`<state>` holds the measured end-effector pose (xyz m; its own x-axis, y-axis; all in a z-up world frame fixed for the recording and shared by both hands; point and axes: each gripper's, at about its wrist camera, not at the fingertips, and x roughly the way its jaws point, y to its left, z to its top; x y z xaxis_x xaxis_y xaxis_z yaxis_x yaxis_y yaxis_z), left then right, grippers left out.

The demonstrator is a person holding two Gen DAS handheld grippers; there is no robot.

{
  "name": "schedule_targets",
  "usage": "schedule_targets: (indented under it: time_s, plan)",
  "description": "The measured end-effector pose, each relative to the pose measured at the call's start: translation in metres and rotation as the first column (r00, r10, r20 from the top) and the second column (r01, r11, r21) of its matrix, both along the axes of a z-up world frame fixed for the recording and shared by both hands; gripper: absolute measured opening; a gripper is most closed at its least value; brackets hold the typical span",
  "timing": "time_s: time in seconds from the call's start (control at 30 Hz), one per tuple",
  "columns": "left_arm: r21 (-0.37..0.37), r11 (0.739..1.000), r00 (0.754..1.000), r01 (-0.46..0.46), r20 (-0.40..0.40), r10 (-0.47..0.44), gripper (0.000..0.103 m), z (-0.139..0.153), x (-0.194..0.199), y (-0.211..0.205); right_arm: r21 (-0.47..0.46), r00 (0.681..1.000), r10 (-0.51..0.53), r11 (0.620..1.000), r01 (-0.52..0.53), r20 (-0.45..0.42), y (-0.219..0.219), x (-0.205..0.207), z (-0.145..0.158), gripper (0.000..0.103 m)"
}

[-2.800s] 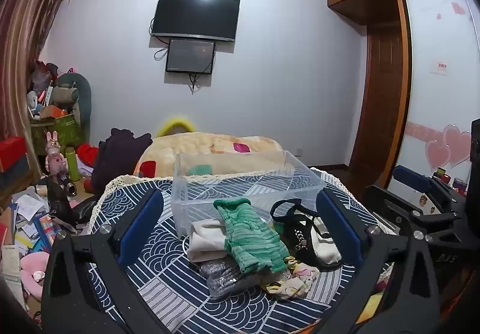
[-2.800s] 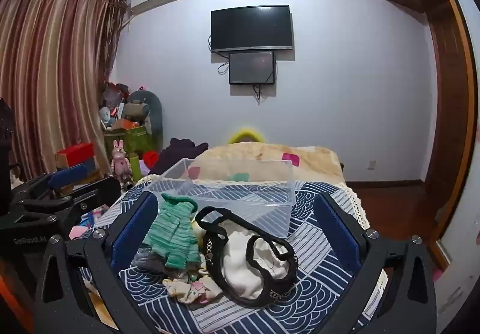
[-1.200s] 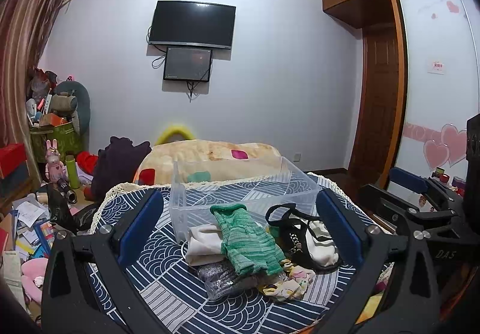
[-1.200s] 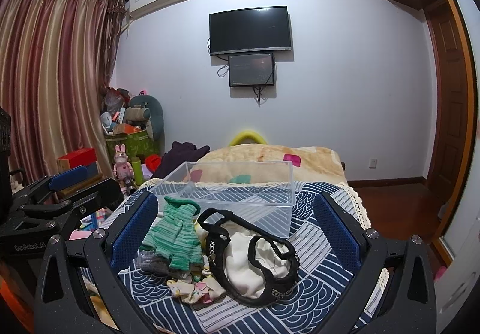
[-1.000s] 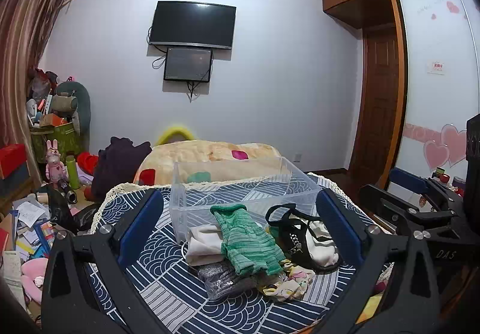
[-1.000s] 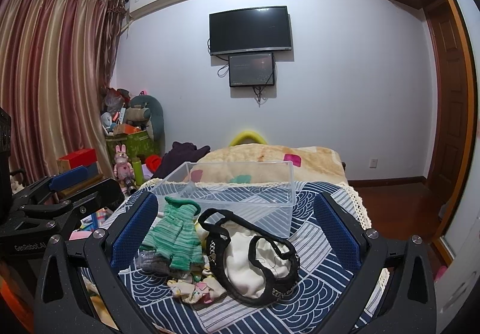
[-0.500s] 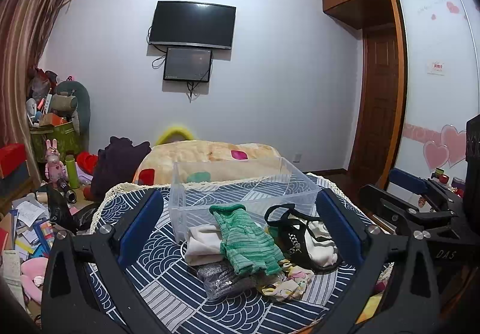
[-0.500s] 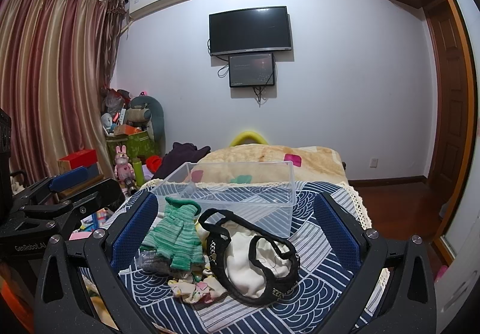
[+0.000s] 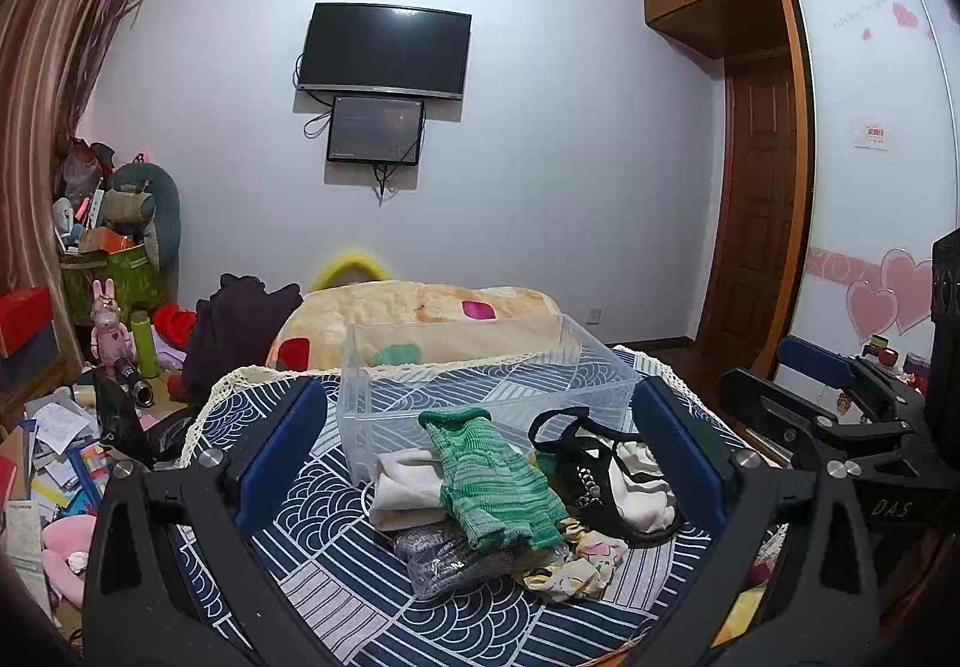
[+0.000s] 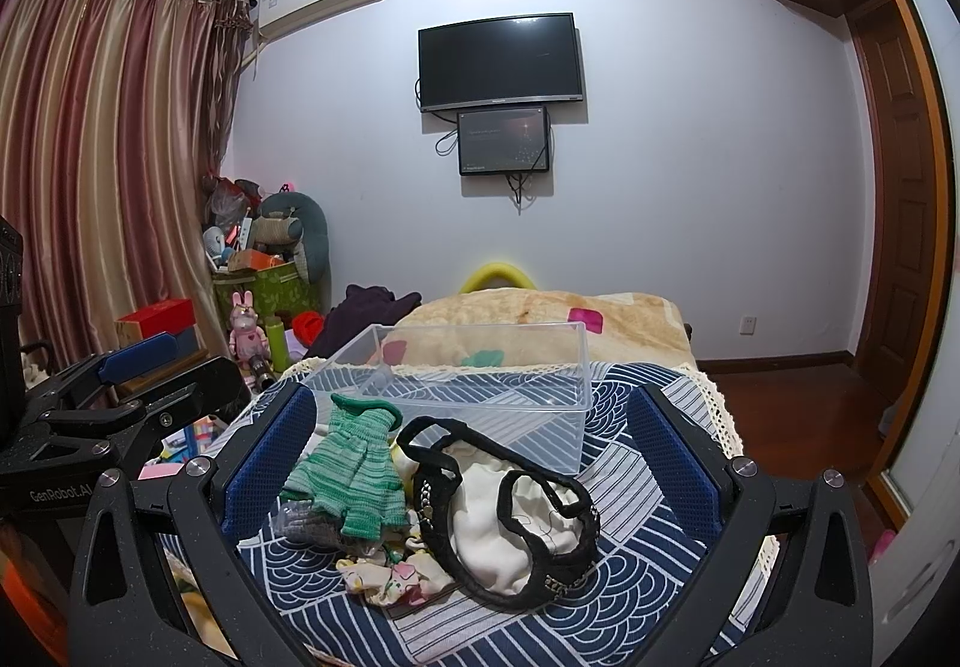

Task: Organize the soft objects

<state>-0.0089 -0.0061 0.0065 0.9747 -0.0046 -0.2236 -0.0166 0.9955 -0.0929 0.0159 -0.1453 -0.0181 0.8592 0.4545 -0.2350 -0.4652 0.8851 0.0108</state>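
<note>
A pile of soft things lies on a blue patterned cloth (image 9: 312, 505): a green knitted garment (image 9: 492, 481) (image 10: 354, 475) on top, a white cloth with black straps (image 9: 618, 475) (image 10: 510, 517), a cream cloth (image 9: 402, 487), a grey item in a clear bag (image 9: 444, 553) and a small floral piece (image 9: 576, 565) (image 10: 396, 577). Behind the pile stands a clear plastic bin (image 9: 480, 385) (image 10: 474, 379) with nothing in it. My left gripper (image 9: 480, 463) and right gripper (image 10: 474, 475) both hover open just short of the pile, holding nothing.
A beige quilt (image 9: 420, 313) lies behind the bin with dark clothing (image 9: 240, 325) at its left. Clutter, toys and boxes (image 9: 90, 355) fill the floor on the left. A wooden door (image 9: 756, 223) and wardrobe stand right. A TV (image 9: 384, 49) hangs on the far wall.
Both views have shifted only slightly; the grippers stay open above the pile and nothing on the cloth has moved.
</note>
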Motion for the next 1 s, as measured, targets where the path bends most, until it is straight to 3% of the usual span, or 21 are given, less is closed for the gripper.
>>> schedule_targets:
  time_s: [0.3, 0.5, 0.6, 0.8, 1.0]
  plan:
    - [0.008, 1.0, 1.0, -0.006, -0.001, 0.006, 0.103, 0.001, 0.002, -0.003, 0.002, 1.0, -0.015, 1.0, 0.015, 0.005, -0.001, -0.002, 0.002, 0.103]
    - [-0.024, 1.0, 0.997, -0.014, -0.075, 0.012, 0.102, -0.013, 0.022, 0.006, 0.009, 0.999, -0.043, 0.999, 0.043, -0.017, -0.006, 0.005, 0.0, 0.103]
    - [-0.073, 0.997, 0.991, -0.003, -0.133, -0.007, 0.084, -0.022, 0.036, 0.014, 0.002, 0.996, -0.068, 0.998, 0.068, -0.063, -0.009, 0.018, -0.008, 0.102]
    - [-0.159, 0.987, 0.973, 0.011, -0.226, -0.047, 0.079, -0.048, 0.06, 0.024, -0.007, 0.982, -0.063, 0.998, 0.062, -0.179, -0.013, 0.04, -0.03, 0.096]
    - [-0.143, 0.989, 0.959, 0.039, -0.274, -0.077, 0.068, -0.067, 0.072, 0.014, -0.035, 0.965, -0.039, 0.999, 0.031, -0.259, -0.007, 0.054, -0.051, 0.097]
